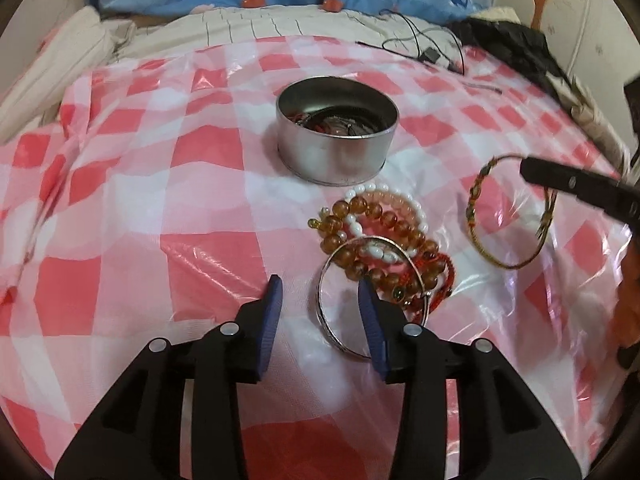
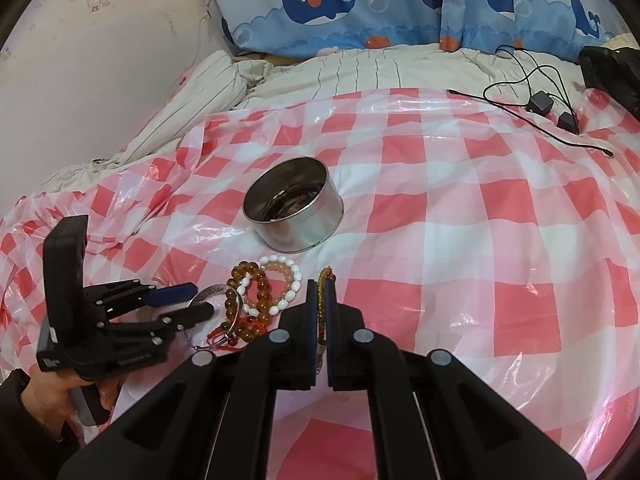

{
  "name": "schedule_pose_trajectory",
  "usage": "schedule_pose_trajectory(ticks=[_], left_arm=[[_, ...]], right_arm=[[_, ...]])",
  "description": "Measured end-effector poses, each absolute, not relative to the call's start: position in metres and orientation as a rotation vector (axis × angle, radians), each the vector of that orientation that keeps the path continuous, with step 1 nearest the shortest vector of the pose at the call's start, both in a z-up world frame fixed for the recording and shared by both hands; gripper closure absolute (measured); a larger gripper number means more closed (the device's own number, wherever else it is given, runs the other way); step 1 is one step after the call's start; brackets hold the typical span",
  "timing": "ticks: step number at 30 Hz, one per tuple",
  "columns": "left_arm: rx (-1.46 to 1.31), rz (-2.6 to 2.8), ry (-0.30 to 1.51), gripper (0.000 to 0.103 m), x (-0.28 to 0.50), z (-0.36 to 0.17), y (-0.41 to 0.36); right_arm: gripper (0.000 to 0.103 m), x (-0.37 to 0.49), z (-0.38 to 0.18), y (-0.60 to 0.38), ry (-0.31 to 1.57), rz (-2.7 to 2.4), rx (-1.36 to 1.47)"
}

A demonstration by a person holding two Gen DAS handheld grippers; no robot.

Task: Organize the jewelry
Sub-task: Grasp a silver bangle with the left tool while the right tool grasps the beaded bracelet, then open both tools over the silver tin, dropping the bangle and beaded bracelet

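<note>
Partly done: some jewelry lies in the tin [image 1: 338,132]; a bracelet pile [image 1: 384,244] remains. Right gripper [image 2: 320,292] clamps a cord bracelet [image 1: 512,216]; left gripper [image 1: 320,300] gapes, empty.

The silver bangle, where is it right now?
The silver bangle lies on the checked cloth at the near edge of the bead bracelet pile, in front of the round tin, with one finger of the open left gripper inside its ring.

Can't really make out what's lying in the tin [image 1: 338,148], just dark tangled bits with some red. The silver bangle [image 1: 352,304] is partly covered by a blue finger [image 1: 372,328] of the left hand-held gripper [image 1: 320,312]. The black bundle [image 2: 612,72] at the bed's far right corner gets cut off by the edge.
</note>
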State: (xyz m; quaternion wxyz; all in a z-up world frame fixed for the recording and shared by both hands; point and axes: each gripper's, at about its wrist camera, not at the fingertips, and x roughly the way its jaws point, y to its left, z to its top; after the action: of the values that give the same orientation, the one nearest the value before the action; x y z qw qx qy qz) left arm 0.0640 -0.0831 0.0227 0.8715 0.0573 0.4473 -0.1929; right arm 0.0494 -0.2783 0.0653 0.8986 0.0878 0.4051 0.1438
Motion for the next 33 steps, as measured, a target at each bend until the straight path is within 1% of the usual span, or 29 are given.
schedule_pose_trajectory(ticks=[1, 2, 9, 14, 26, 28, 31, 33], left_arm=[[0.135, -0.413, 0.944, 0.099, 0.063, 0.022, -0.085], [0.137, -0.425, 0.94, 0.1, 0.062, 0.024, -0.086], [-0.046, -0.493, 0.852, 0.099, 0.06, 0.066, -0.068], [-0.092, -0.458, 0.828, 0.1, 0.087, 0.079, -0.059], [-0.033, -0.425, 0.813, 0.099, 0.171, 0.077, -0.103], [-0.021, -0.426, 0.841, 0.095, 0.184, 0.069, -0.109], [-0.002, -0.395, 0.865, 0.095, 0.195, 0.059, -0.107], [-0.011, -0.383, 0.853, 0.095, 0.191, 0.06, -0.097]], right_arm=[[0.099, 0.048, 0.066, -0.278, 0.835, 0.299, 0.184], [0.099, 0.048, 0.067, -0.278, 0.831, 0.3, 0.186], [0.099, 0.042, 0.094, -0.277, 0.701, 0.348, 0.227], [0.099, 0.053, 0.106, -0.274, 0.657, 0.369, 0.237], [0.099, 0.111, 0.125, -0.261, 0.594, 0.374, 0.234], [0.099, 0.124, 0.124, -0.257, 0.594, 0.378, 0.243], [0.099, 0.141, 0.115, -0.249, 0.621, 0.397, 0.27], [0.099, 0.149, 0.107, -0.245, 0.639, 0.413, 0.295]])
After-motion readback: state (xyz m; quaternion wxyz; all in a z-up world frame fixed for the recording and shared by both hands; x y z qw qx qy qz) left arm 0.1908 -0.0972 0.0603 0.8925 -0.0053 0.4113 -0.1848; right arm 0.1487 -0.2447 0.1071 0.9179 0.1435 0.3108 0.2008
